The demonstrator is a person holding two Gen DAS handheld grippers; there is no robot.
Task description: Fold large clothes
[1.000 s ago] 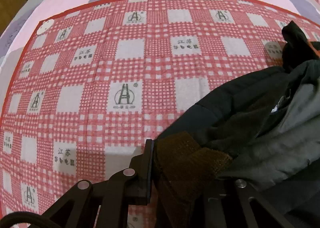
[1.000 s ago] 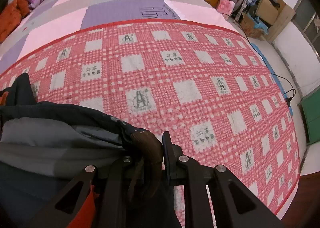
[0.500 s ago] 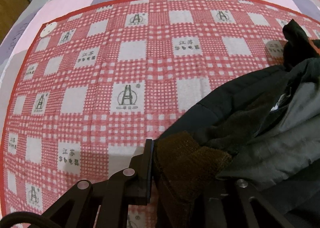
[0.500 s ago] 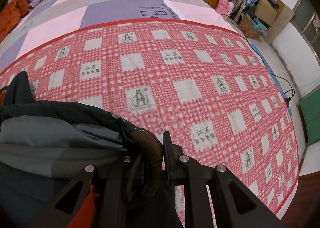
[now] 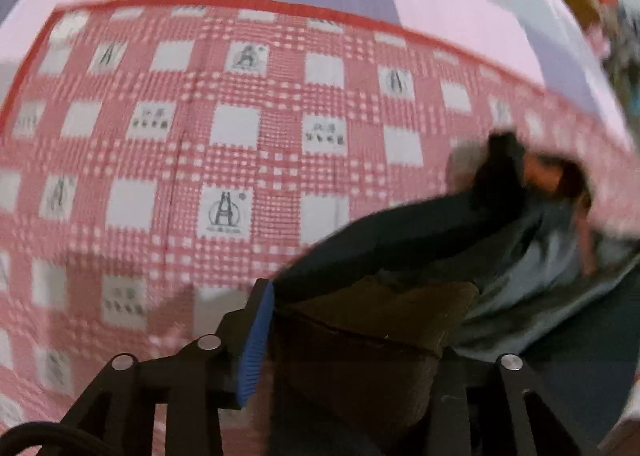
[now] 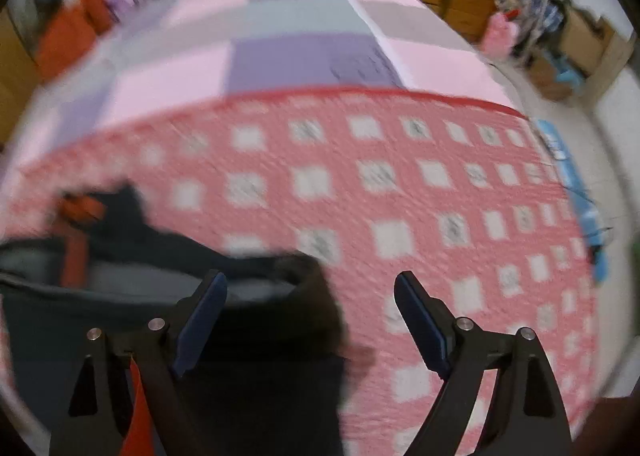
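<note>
My left gripper (image 5: pixel 352 336) clamps the dark jacket's (image 5: pixel 420 232) brown cuff (image 5: pixel 380 320); my right gripper (image 6: pixel 310 320) gapes wide over the red checked blanket (image 6: pixel 400 191).

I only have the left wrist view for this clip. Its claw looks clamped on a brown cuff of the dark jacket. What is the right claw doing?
Observer: The right claw is open, fingers spread wide, gripping nothing.
Reviewer: Is the jacket out of it, then?
Observer: The dark jacket lies between and below the open fingers; blur hides whether it touches them.
Reviewer: What is beyond the bed on that side?
Observer: A wooden cabinet and cluttered boxes stand past the red checked blanket.
Reviewer: And my side?
Observer: The left claw grips the brown cuff.
</note>
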